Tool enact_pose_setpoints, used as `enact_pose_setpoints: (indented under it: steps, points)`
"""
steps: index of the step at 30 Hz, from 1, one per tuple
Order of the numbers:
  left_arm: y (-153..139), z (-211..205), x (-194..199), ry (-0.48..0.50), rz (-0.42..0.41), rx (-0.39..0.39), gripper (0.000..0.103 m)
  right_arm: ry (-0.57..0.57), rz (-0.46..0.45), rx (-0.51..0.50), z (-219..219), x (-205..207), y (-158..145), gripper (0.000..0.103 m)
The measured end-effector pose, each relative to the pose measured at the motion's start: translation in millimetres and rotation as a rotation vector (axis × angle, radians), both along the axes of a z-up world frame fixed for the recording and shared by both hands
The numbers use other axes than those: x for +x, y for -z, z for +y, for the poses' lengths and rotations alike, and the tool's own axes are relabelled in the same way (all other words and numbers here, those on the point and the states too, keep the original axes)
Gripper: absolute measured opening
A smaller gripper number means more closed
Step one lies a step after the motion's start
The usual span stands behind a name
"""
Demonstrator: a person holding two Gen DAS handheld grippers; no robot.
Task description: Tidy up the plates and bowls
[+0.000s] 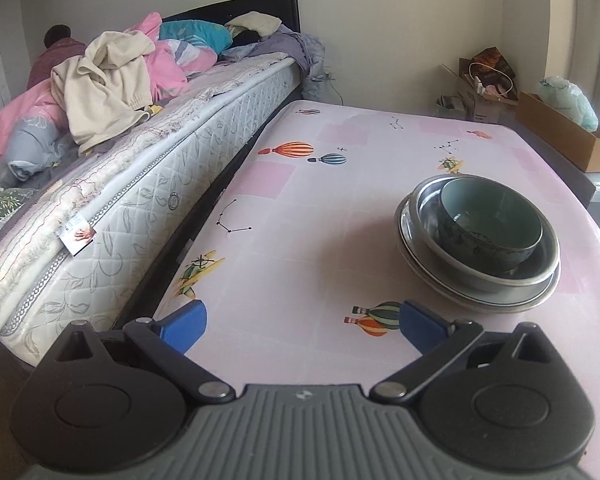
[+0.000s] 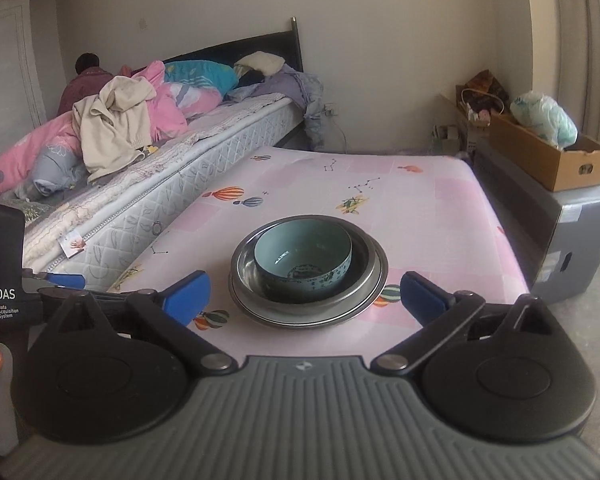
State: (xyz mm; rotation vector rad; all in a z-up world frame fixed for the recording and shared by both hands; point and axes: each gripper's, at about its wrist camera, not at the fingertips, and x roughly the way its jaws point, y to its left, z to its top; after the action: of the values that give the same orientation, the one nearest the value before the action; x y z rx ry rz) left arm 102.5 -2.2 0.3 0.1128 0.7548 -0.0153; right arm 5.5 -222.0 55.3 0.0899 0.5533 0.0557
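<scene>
Beside the unmade bed, the pink balloon-print table carries one stack: a teal bowl sits upright, mouth up, inside a steel bowl resting on a steel plate, all round, so no long axis shows. Both my tools hang clear of it with jaws spread wide and empty, my right gripper facing the stack head-on and my left gripper with the stack ahead to its right. Since everything visible is already nested, I judge the sorting done or nearly so.
</scene>
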Motion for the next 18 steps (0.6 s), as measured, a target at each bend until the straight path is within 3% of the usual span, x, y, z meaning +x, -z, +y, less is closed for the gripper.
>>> enact_pose_setpoints:
  steps: [4, 9, 13, 18]
  points:
    - [0, 2, -1, -0.016, 0.059, -0.017, 0.103, 0.02, -0.039, -0.133, 17, -11, -6, 0.102]
    - [1, 0, -9, 0.015, 0.075, -0.033, 0.103, 0.086, -0.078, -0.269, 36, -24, -6, 0.102]
    - [2, -7, -11, 0.064, 0.114, -0.021, 0.103, 0.117, -0.032, -0.211, 33, -26, 2, 0.102]
    - [4, -9, -10, 0.076, 0.173, -0.074, 0.103, 0.158, 0.114, -0.078, 16, -9, 24, 0.102]
